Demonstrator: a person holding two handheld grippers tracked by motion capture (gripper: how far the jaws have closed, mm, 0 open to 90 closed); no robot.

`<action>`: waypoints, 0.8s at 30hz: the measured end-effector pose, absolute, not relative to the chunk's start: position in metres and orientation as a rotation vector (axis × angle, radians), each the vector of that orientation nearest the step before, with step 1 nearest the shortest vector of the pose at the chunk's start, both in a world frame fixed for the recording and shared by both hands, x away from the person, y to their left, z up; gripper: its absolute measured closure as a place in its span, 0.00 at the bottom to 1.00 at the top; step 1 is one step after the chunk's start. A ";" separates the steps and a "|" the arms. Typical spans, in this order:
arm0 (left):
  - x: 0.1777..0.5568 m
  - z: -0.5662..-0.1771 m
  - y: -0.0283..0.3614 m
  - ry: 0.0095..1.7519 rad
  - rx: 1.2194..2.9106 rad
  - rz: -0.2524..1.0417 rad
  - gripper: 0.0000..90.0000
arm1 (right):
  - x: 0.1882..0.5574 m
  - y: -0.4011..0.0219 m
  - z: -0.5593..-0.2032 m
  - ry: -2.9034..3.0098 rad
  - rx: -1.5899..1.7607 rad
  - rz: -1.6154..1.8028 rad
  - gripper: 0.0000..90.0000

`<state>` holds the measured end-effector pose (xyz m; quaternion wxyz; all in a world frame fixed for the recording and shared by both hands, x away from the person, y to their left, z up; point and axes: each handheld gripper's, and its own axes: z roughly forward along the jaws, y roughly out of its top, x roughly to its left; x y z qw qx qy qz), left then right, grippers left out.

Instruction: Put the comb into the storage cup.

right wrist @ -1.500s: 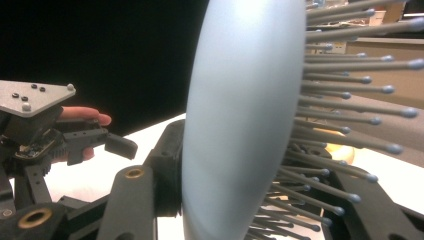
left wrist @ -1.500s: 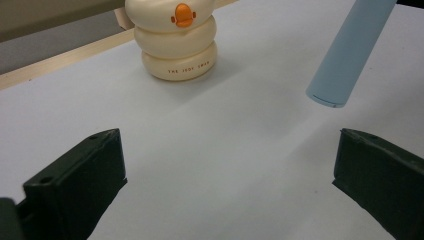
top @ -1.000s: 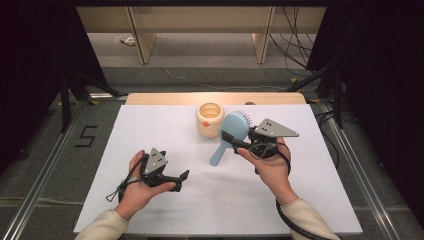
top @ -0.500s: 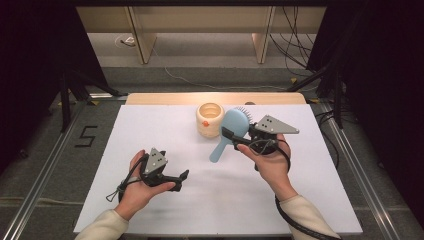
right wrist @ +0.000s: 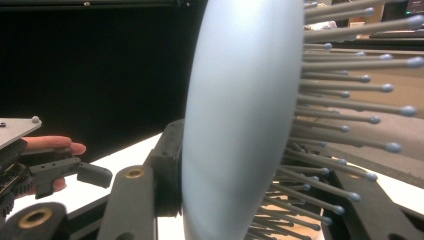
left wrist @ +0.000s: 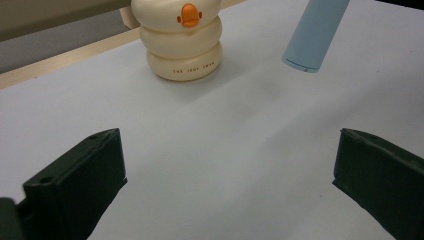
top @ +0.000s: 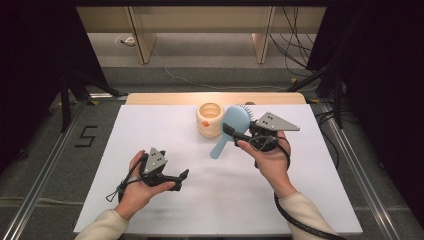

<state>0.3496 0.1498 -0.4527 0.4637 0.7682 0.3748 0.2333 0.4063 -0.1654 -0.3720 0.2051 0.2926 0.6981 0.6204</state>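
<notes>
Your right gripper (top: 231, 132) is clamped on the pale blue plastic paddle hairbrush (top: 231, 125), lifted off the white table (top: 165, 125) just beside the cream ring-stacked duck-face holder (top: 209, 119). Your left gripper (top: 181, 175) has jaws apart, nothing between them.

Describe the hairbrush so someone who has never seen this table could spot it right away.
On the white table top, look toward the far edge, where a cream ring-shaped duck cup stands. Just to its right, the right tool holds the hairbrush off the table. It is the pale blue thing, with a round head, ball-tipped bristles and a tapering handle.
</notes>
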 end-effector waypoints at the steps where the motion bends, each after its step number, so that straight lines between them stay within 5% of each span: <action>1: 0.350 -0.453 0.150 0.921 1.888 0.574 0.00 | 0.406 -0.165 -0.372 1.947 0.817 1.727 0.57; 24: 0.350 -0.453 0.149 0.922 1.891 0.566 0.00 | 0.413 -0.162 -0.367 1.920 0.812 1.709 0.57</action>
